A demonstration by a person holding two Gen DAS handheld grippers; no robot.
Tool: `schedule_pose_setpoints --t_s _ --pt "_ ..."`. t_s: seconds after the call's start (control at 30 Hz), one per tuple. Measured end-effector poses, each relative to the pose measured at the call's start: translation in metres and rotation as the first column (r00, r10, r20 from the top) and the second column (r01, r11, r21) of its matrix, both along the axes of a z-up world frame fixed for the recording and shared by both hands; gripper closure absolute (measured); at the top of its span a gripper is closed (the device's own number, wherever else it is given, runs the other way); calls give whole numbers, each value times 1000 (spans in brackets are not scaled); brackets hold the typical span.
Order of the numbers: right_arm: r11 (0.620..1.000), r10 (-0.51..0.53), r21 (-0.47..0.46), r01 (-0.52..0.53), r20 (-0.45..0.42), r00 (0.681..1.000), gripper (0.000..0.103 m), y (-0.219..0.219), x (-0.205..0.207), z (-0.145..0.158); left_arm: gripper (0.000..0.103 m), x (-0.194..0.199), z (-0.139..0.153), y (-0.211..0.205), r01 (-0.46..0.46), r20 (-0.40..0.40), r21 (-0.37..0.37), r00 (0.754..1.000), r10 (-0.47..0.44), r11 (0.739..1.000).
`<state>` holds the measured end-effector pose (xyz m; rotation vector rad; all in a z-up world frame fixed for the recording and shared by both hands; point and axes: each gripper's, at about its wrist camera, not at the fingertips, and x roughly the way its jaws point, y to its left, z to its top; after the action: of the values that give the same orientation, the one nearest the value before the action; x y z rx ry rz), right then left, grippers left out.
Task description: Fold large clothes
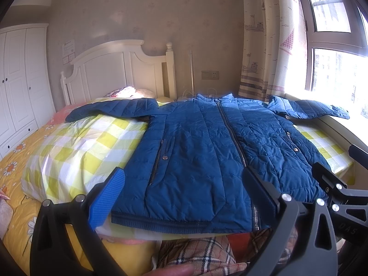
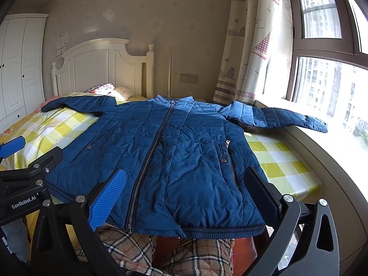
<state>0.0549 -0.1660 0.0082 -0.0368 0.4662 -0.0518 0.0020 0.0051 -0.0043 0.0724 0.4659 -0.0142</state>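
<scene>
Sunlit bedroom: on the bed [image 1: 76, 142] a blue quilted jacket [image 2: 174, 156] lies flat, zipped, sleeves spread, hem at the near edge. Left hand-held gripper [image 1: 181, 197] and right hand-held gripper [image 2: 184, 195] hover over the hem, fingers apart, empty. Slippery padded fabric may well slide out of a shallow pinch, and the right sleeve [image 2: 276, 117] over the windowsill [image 2: 340, 151] could drag.

Your daylight comes from the window [image 2: 326, 85], blown out to white glare at the sill below it. Wall away from the window is dim. Focus sharp; fisheye bends and blackens the frame corners.
</scene>
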Motion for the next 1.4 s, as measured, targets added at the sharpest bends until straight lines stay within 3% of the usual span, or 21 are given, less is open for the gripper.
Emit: schedule_pose_setpoints --t_s 1.4 --pt "1000 6 15 -6 -7 1000 5 2 -2 -6 2 0 1 0 -2 -1 -1 1000 2 1000"
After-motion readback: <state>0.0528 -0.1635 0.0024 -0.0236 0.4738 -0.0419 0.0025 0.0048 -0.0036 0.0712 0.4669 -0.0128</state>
